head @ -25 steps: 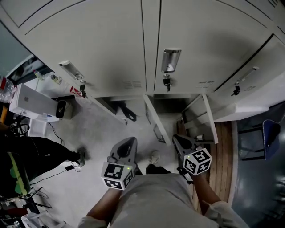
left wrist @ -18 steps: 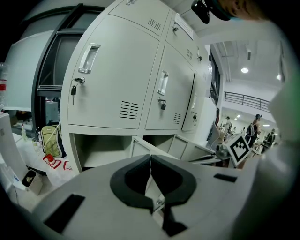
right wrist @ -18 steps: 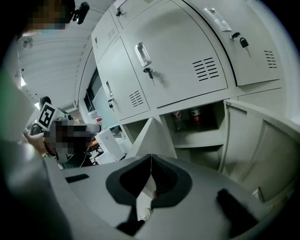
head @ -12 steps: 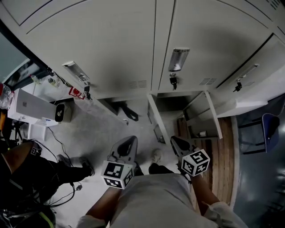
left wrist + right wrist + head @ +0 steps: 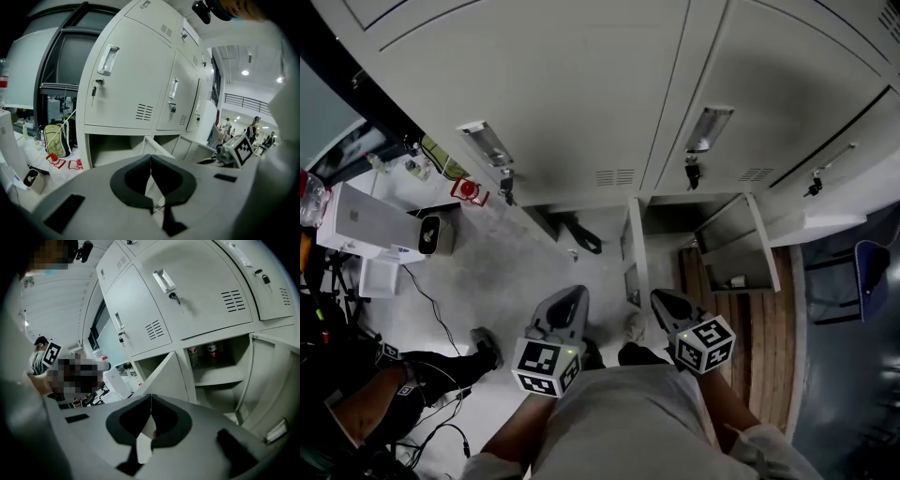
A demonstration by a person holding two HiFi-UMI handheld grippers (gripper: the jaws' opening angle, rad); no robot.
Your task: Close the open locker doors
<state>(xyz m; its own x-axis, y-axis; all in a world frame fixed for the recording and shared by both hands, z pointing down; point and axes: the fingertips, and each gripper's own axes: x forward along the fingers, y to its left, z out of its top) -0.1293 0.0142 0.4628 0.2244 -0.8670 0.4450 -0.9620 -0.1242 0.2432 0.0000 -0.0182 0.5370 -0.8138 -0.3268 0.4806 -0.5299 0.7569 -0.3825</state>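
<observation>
- Far left, a flat white cardboard box (image 5: 358, 217) lies on the floor by the tall pale grey metal locker bank (image 5: 581, 103).
- The left claw (image 5: 570, 298) hangs low in front of the lockers, its dark pads pressed together with nothing between them and touching nothing.
- Dead centre, a pale grey bottom-row locker door (image 5: 635, 246) stands straight out from the bank, edge-on from above, between the two claws and ahead of them.
- The right claw (image 5: 660, 300) is closed up too, empty and clear of every door.
- Over on the right, a second grey locker door (image 5: 733, 242) is swung wide open.
- Two small red-labelled bottles (image 5: 212, 351) stand on the shelf inside that compartment.
</observation>
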